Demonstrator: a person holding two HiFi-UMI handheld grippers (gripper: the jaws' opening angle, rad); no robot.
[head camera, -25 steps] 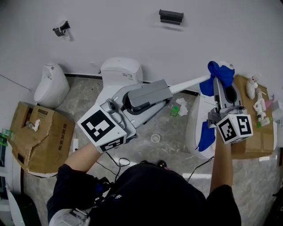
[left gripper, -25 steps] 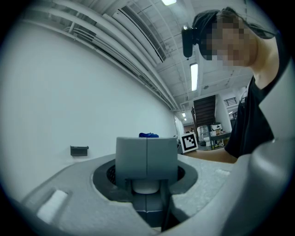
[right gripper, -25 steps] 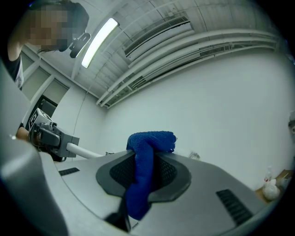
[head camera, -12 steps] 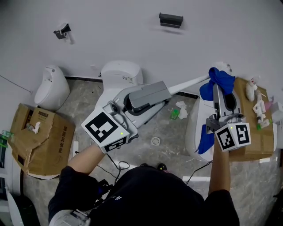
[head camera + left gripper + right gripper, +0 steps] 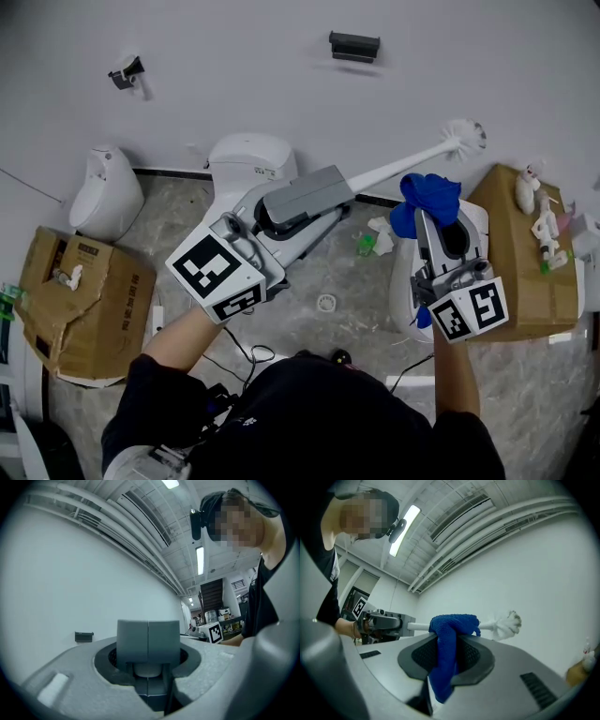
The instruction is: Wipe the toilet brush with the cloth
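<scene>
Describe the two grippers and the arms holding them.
Both the left gripper and right gripper are grey plastic bodies with darker grey jaws, each carrying a white cube printed with black square markers. The person wears a black short-sleeved shirt.

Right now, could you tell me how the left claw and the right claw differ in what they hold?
The left claw is shut on the toilet brush by its white handle; the right claw is shut on the blue cloth. The left claw grips something rigid, whereas the right claw's cloth hangs limp. Both are shut.
</scene>
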